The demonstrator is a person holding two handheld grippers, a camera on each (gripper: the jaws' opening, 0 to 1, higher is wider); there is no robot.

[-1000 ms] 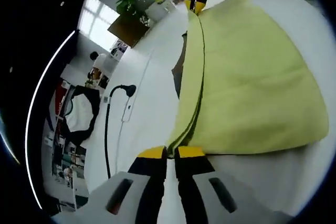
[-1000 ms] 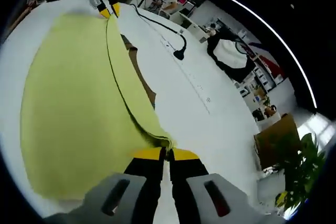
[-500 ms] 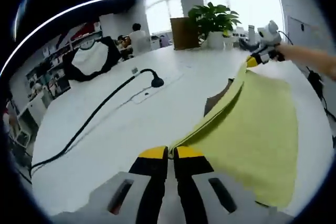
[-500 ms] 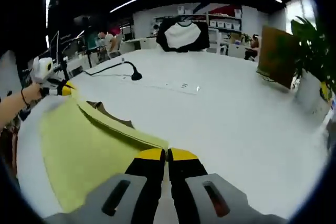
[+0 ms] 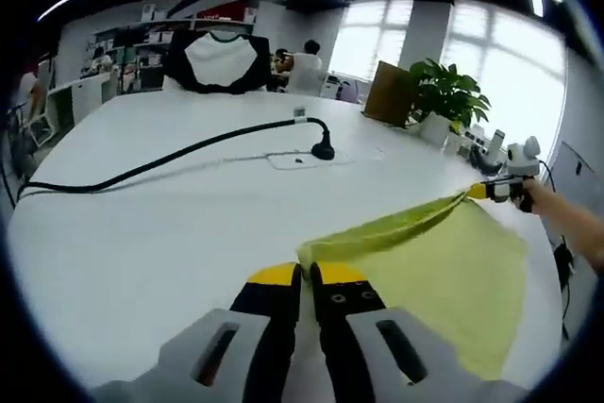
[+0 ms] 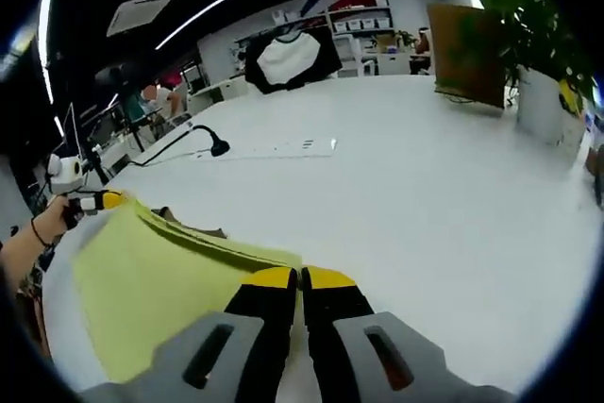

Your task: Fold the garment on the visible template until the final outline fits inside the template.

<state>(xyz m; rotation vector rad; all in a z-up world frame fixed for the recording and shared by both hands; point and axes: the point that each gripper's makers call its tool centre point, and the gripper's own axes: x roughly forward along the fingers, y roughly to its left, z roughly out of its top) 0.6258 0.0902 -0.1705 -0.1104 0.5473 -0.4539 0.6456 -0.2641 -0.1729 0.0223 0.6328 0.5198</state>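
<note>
While stretched between both tools: garment point(image 5: 425, 261) above white surface point(image 5: 142, 233).
Left tool point(image 5: 304, 276): clamped on garment corner.
Right tool point(image 6: 299, 278): clamped on opposite corner.

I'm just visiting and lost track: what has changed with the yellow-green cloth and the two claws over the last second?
Both views have swung from looking down onto the table to looking across the room, so the cameras moved with the hands. The yellow-green garment remains stretched between the left claw and the right claw, both still shut on its folded edge. Nothing was let go. The brown template stays mostly covered.
</note>
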